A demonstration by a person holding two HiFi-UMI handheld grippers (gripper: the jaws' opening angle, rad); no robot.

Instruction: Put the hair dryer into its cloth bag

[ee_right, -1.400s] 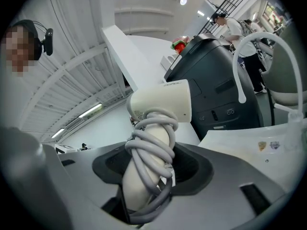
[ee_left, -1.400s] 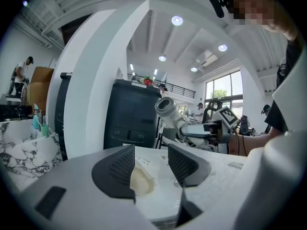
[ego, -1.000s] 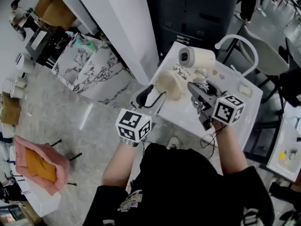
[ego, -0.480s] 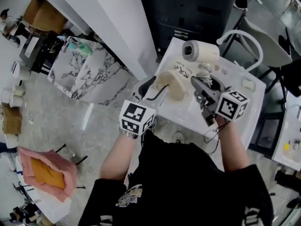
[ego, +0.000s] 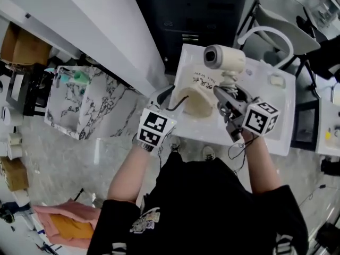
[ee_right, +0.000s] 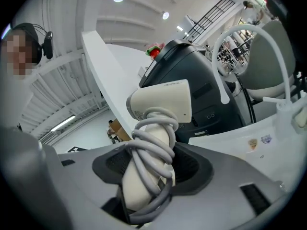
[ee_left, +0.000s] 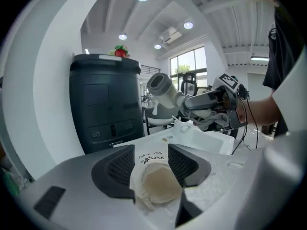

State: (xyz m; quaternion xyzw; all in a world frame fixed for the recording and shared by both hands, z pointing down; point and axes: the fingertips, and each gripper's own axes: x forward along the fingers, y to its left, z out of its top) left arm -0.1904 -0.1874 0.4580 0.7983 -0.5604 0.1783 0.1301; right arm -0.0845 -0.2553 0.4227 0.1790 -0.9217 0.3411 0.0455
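Right gripper view: right tool clamped on cord-wrapped hair dryer. Left gripper view: left tool pinching cloth bag, dryer at one o'clock.

A white table stands against a tall dark cabinet, which has a small red and green ornament on top, and a white chair sits just beside both. Off to the left are a marble-patterned stand, a cardboard box and, well apart by the floor, a pink cloth.
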